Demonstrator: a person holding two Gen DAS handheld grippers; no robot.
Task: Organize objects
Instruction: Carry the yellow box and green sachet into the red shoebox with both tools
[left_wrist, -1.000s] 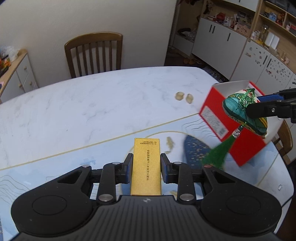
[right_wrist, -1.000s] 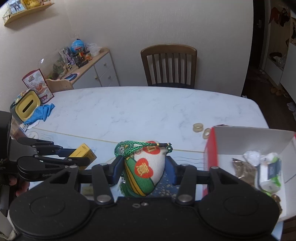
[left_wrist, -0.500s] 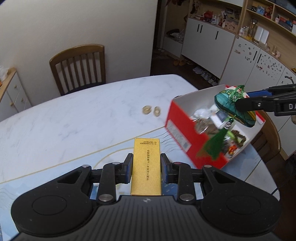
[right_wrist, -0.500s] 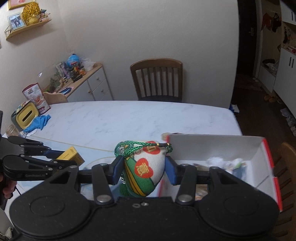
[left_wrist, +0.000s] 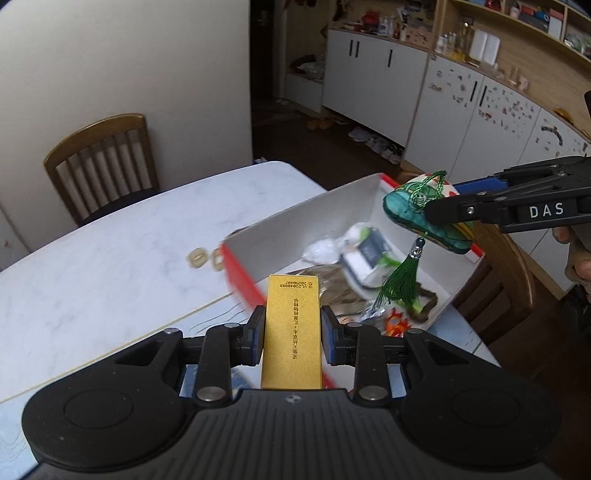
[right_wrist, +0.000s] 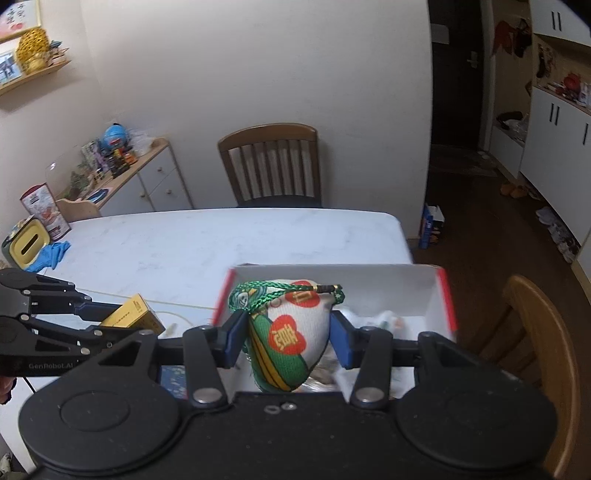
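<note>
The small carton (left_wrist: 291, 332) is gold with dark print along its length. The fabric pouch (right_wrist: 291, 332) is white with red blossom patches bearing gold characters, green panels edged in yellow stripes, a green braided cord and a dark green tassel (left_wrist: 400, 280). The storage box (left_wrist: 240, 271) is red outside, white inside. The table (right_wrist: 184, 240) is white marble-patterned with a thin gold line. Both tools are black with blue pads (right_wrist: 236, 338).
</note>
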